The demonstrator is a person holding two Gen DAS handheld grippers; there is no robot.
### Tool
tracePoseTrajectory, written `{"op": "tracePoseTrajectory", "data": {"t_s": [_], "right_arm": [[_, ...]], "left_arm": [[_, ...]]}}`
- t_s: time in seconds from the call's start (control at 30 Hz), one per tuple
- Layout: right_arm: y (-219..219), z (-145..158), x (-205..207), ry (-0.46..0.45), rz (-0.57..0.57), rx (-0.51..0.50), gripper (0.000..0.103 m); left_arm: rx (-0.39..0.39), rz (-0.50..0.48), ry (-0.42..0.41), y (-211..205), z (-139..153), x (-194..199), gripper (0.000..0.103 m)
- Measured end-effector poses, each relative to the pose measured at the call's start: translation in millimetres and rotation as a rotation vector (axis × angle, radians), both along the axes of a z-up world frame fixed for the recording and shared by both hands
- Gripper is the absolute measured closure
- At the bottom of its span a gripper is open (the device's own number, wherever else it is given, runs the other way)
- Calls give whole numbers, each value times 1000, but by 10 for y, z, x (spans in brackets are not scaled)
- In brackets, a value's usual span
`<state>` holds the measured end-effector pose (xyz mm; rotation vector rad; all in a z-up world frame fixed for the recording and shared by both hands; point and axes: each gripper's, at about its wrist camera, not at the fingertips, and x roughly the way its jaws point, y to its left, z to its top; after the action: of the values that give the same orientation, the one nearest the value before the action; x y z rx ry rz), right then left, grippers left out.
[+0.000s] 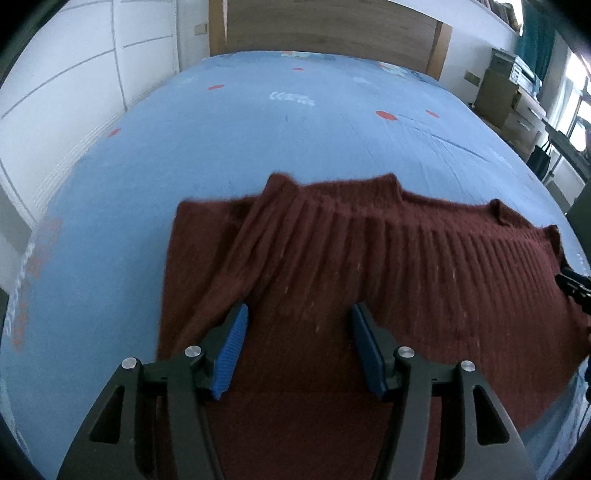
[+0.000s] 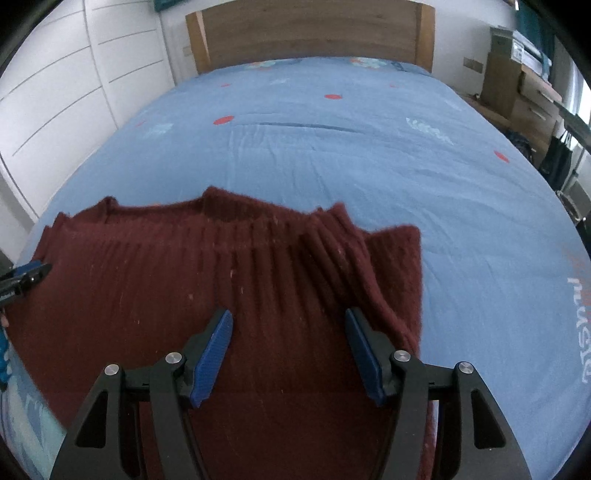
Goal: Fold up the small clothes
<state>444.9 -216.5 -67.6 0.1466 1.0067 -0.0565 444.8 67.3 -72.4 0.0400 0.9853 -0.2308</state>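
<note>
A dark red ribbed knit garment (image 1: 369,266) lies spread on a bed covered with a light blue sheet (image 1: 258,129). In the left wrist view it fills the lower middle and the right part of the frame; in the right wrist view the same garment (image 2: 184,280) fills the lower middle and the left part. Its gathered ribbed band runs across the far edge, and one side part is folded over the body, so there is a thicker layer near the left of the left wrist view and near the right of the right wrist view.

The left gripper (image 1: 299,325) hangs over the garment at the bottom centre of its own view. Its fingers (image 1: 232,350) with blue pads stand apart, with only the knit cloth below them showing in the gap; I cannot tell if the tips touch the cloth. The right gripper (image 2: 288,328) is in the same pose at the bottom centre of its view, its fingers (image 2: 210,362) also apart over the garment, clamped on nothing.

Each gripper shows small at the edge of the other's view: the right one at the right edge of the left wrist view, the left one at the left edge of the right wrist view.

A wooden headboard (image 2: 314,33) stands at the top of the frame, white cupboard doors (image 2: 74,74) at the upper left, and wooden drawers (image 2: 532,96) at the upper right.
</note>
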Motion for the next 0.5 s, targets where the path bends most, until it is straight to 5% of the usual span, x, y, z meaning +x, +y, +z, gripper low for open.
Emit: {"op": "tracePoseTrajectory", "data": {"t_s": [0.3,0.5], "right_arm": [[32,32,-444,13,5,10,39],[44,145,-628,51,24,0,39]], "left_arm": [[-1,-1,4,127,61,-559,50],[44,-16,-24,74,330,-567,50]]}}
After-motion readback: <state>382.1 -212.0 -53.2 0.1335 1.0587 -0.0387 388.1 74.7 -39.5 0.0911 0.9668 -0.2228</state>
